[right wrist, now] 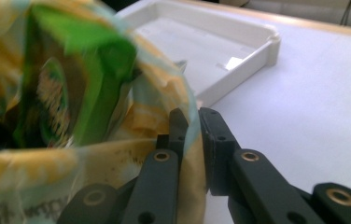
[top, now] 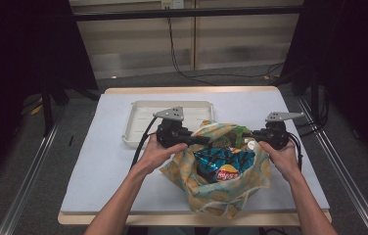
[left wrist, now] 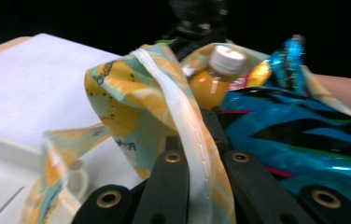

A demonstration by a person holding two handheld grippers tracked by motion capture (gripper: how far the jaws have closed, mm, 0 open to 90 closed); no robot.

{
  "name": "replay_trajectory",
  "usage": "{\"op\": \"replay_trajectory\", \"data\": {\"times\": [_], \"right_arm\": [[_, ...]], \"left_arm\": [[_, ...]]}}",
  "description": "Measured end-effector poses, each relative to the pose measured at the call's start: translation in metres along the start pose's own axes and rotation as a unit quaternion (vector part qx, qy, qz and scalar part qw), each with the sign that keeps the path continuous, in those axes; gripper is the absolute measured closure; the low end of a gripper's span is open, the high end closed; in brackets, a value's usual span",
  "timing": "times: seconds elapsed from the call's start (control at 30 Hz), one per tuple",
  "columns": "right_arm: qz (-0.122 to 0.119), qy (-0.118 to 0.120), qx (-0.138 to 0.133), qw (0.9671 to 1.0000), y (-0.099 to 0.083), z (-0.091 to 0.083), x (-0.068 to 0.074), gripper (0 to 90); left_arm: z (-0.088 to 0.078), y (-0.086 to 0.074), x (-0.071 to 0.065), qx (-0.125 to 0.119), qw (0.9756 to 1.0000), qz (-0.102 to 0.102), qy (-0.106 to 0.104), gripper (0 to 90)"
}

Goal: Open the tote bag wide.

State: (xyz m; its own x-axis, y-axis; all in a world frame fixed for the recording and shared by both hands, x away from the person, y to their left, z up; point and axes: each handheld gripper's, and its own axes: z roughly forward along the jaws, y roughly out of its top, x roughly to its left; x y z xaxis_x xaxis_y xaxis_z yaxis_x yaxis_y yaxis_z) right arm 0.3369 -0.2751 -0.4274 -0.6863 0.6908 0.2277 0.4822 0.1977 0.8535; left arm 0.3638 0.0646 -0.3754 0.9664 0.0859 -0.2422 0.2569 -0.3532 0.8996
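Fabric bag (top: 221, 188) held open by both rims.
Left gripper (left wrist: 197, 135) and right gripper (right wrist: 190, 126) are clamped on cloth; tension should be kept even.

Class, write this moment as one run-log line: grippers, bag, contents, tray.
left gripper: shut on bag rim | right gripper: shut on bag rim | bag: held open on table | contents: crisp packet, juice bottle | tray: behind bag

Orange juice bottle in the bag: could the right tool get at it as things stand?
Probably not yet: the right tool is shut on the bag's rim; the orange juice bottle stands exposed.
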Motion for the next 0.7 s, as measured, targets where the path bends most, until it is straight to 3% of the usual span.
{"op": "replay_trajectory", "data": {"times": [0.33, 0.6, 0.7], "right_arm": [[-0.011, -0.03, -0.049, 0.9983, 0.002, -0.042, 0.006, 55.6], [-0.026, -0.044, -0.101, 0.9936, 0.014, -0.072, 0.021, 49.6], [-0.039, -0.033, -0.102, 0.9934, 0.02, -0.074, 0.029, 54.9]], "left_arm": [[0.0, -0.005, 0.005, -0.007, 0.9998, -0.014, 0.008, 90.0], [-0.001, -0.007, 0.006, -0.007, 0.9996, -0.02, 0.016, 90.0], [-0.003, -0.007, 0.007, -0.006, 0.9994, -0.022, 0.024, 90.0]]}}
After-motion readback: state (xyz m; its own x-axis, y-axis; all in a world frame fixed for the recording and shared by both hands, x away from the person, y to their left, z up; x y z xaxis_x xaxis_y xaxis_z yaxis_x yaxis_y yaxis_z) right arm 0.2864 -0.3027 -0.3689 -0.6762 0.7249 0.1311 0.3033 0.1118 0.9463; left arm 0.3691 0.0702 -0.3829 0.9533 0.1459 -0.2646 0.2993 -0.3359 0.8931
